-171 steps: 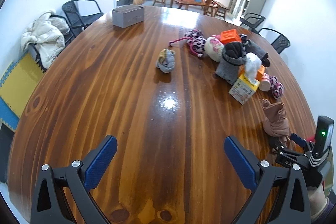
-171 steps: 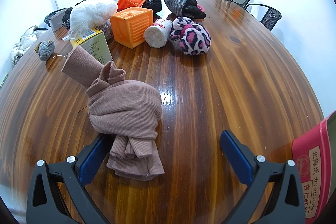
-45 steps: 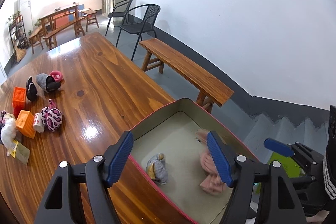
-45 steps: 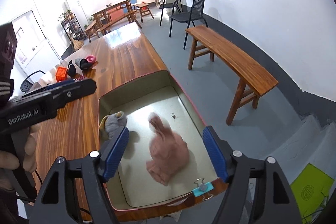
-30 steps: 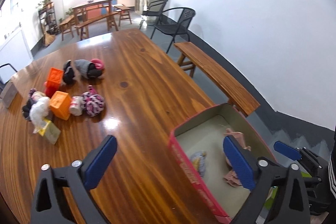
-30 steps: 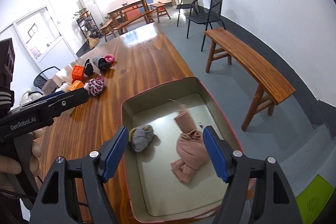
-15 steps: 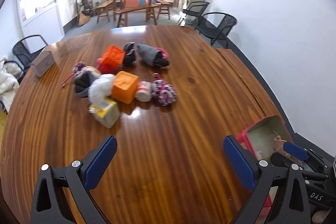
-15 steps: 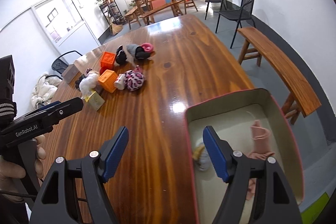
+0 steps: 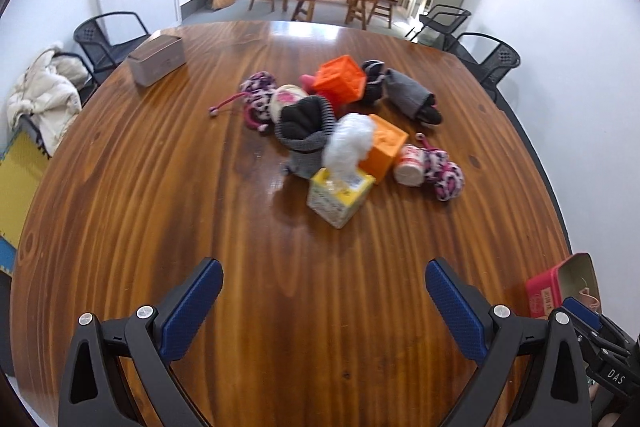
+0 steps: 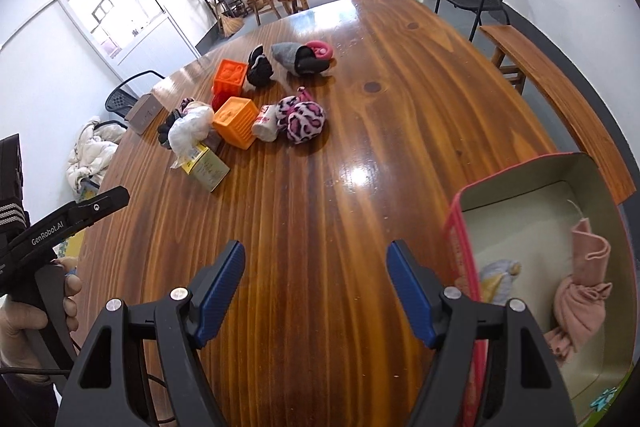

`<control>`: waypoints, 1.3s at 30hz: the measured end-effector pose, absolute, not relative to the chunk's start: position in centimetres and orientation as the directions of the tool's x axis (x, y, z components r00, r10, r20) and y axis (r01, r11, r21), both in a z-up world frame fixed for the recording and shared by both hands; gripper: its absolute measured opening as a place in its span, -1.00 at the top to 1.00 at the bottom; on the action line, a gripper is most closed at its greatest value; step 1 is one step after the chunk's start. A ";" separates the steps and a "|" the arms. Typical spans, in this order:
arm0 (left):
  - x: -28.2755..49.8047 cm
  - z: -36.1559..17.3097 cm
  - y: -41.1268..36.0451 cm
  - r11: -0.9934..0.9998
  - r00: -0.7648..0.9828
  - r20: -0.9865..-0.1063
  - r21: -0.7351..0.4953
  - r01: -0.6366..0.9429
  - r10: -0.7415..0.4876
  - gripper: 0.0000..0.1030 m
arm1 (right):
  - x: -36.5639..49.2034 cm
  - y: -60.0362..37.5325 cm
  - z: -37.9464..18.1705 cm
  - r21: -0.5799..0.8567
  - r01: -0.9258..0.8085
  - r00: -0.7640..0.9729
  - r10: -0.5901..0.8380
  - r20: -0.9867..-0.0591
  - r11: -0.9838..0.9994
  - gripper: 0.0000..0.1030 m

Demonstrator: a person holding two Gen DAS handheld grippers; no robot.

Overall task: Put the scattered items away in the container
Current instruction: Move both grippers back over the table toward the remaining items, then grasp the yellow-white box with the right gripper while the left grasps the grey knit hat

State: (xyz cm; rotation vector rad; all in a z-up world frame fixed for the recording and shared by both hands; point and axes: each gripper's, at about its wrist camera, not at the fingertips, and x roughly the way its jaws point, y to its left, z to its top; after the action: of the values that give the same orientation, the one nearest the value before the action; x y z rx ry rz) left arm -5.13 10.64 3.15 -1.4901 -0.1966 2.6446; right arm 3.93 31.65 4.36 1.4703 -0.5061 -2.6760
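Both grippers, left gripper [image 9: 324, 303] and right gripper [image 10: 316, 287], gaped empty. Leopard sock ball [image 10: 306, 123], upper middle of frame: probably soft, light, squishy; pinch across middle.

We note the table [image 10: 360, 131]: glossy varnished wood, strong grain. Tin [image 10: 592, 187]: matt inside. Socks [image 10: 580, 303]: soft knit cloth. Cubes [image 9: 386, 147]: smooth orange plastic. Box [image 9: 340, 193]: paper card.
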 end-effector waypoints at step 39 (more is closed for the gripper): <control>-15.9 -1.3 1.1 -0.974 -0.467 -0.857 -0.221 -0.053 0.220 -0.99 | -9.6 16.6 1.9 0.167 0.158 -0.543 -0.227 -0.808 -0.973 -0.49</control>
State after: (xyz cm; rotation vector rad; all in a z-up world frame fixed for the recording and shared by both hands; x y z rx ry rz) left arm -15.89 1.08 -1.27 -1.5260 -0.2448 2.5493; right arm -9.61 16.57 1.90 1.3672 -0.1092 -2.5798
